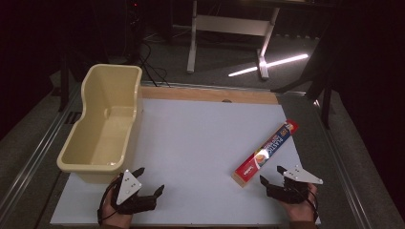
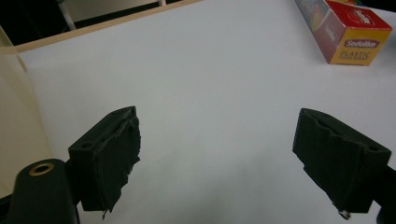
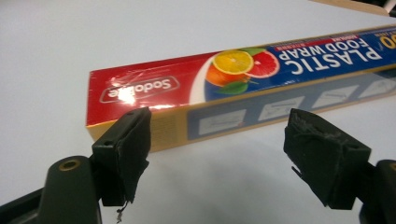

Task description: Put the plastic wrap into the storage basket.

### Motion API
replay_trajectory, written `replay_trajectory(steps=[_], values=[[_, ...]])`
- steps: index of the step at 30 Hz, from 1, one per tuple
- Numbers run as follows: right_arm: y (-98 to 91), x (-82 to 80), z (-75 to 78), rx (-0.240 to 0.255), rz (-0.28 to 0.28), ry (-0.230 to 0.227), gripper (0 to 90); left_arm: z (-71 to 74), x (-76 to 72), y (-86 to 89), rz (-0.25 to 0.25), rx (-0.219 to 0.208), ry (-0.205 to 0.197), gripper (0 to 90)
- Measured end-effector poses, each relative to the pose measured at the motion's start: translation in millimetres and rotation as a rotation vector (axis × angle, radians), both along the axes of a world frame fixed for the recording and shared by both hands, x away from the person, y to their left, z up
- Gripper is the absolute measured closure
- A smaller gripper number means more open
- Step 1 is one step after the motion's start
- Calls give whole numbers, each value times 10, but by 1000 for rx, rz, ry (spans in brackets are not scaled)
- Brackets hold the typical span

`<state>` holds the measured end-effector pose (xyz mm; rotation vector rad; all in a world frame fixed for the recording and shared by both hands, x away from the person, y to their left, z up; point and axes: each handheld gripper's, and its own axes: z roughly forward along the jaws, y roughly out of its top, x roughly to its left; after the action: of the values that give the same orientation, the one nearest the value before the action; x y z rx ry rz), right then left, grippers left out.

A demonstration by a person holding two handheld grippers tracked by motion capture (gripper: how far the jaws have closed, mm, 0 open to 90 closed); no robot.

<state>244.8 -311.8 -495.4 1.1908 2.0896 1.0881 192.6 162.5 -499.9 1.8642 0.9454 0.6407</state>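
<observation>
A long box of plastic food wrap, red and blue with citrus pictures, lies diagonally on the white tabletop at the right. My right gripper stands open just beside the box's near end, nothing between its jaws. In the right gripper view the box lies close ahead of the open gripper. A cream plastic tub stands at the left edge of the table. My left gripper is open near the tub's front corner, over bare table. The left gripper view has the open gripper and the box end far right.
A wooden strip runs along the table's far edge. Beyond it stand the white legs of a desk frame on a dark floor, with cables at the left. White tabletop spreads between the tub and the box.
</observation>
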Motion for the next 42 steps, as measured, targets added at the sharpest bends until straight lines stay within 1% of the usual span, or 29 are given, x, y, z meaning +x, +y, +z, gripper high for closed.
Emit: replay_trajectory(steps=[3, 7, 10, 13, 16, 18, 19, 21, 27, 28, 29, 37, 38, 39, 42], values=[[-24, 11, 5, 14, -15, -1, 234, 9, 7, -3, -2, 1, -11, 150], [-11, 41, 20, 37, -33, 5, 234, -4, 7, 5, 4, -5, -3, 150], [32, 69, 26, 43, -46, 14, 231, -3, 9, 12, 4, -11, -4, 150], [57, 115, 45, 47, -64, 18, 230, -6, 12, 25, 13, -14, -7, 151], [73, 164, 66, 37, -86, 34, 218, -5, 14, 42, 24, -22, -6, 151], [74, 180, 73, 36, -92, 36, 213, -3, 14, 49, 27, -23, -6, 151], [74, 217, 92, 30, -107, 44, 202, -2, 15, 56, 33, -26, -6, 152], [68, 260, 116, 32, -115, 49, 192, -1, 14, 59, 36, -26, -8, 152], [52, 439, 171, 22, -165, 78, 154, -6, 13, 58, 33, -20, -6, 152], [52, 439, 171, 22, -165, 78, 154, -6, 13, 58, 33, -20, -6, 151], [55, 508, 179, 20, -177, 88, 148, -6, 11, 58, 34, -20, -5, 152], [93, 810, 232, 17, -238, 119, 97, -10, 4, 49, 31, -22, -3, 152], [93, 810, 232, 17, -238, 119, 97, -10, 4, 49, 31, -22, -3, 152], [103, 885, 247, 13, -263, 127, 95, -12, 3, 46, 28, -20, -2, 151], [112, 987, 264, 15, -293, 137, 95, -16, 3, 38, 25, -19, -2, 152]])
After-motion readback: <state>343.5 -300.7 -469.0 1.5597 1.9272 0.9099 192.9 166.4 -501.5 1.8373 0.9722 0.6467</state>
